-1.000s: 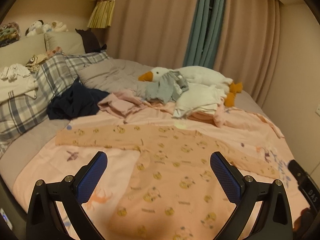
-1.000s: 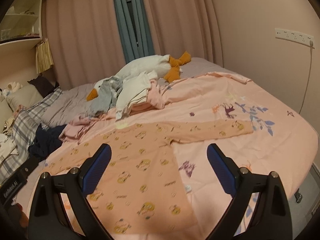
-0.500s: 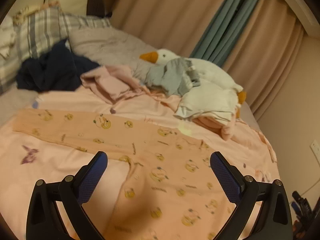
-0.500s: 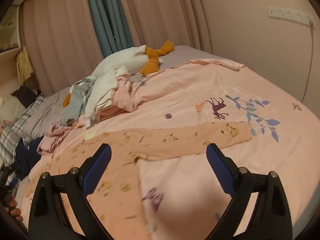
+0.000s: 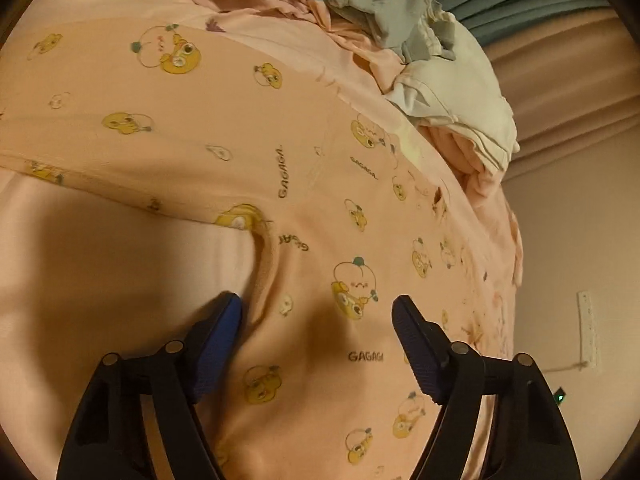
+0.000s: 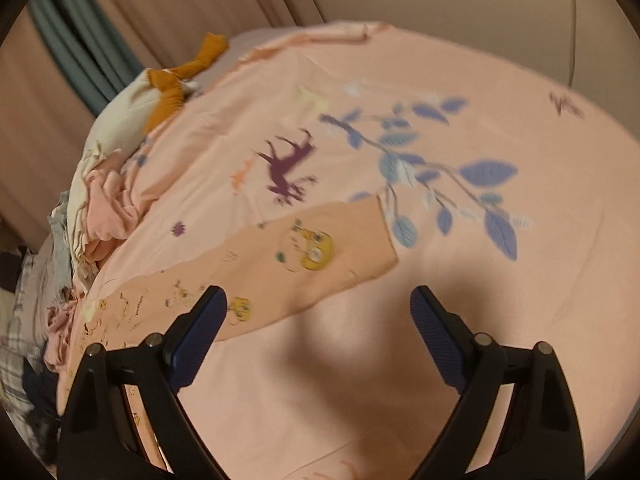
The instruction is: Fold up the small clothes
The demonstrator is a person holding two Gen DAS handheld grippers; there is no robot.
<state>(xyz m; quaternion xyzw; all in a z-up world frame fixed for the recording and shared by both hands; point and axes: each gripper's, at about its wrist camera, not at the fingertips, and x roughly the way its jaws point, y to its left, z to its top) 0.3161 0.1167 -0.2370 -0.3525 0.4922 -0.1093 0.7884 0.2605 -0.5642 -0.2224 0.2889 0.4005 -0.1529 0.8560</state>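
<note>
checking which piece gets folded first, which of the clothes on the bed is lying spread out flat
The peach cartoon-print top is the flat one, spread across the pink bedspread. The grey garment and white garment sit crumpled in a pile.

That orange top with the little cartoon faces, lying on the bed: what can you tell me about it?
The orange long-sleeved top looks like soft knit cotton, printed with yellow cartoon faces and the word GAGAGA. It lies spread flat on the pink bedsheet, sleeves stretched out sideways; the right sleeve ends near a printed leafy branch. The left gripper hovers open at the underarm, and the right gripper is open by the sleeve. Neither grips it.
</note>
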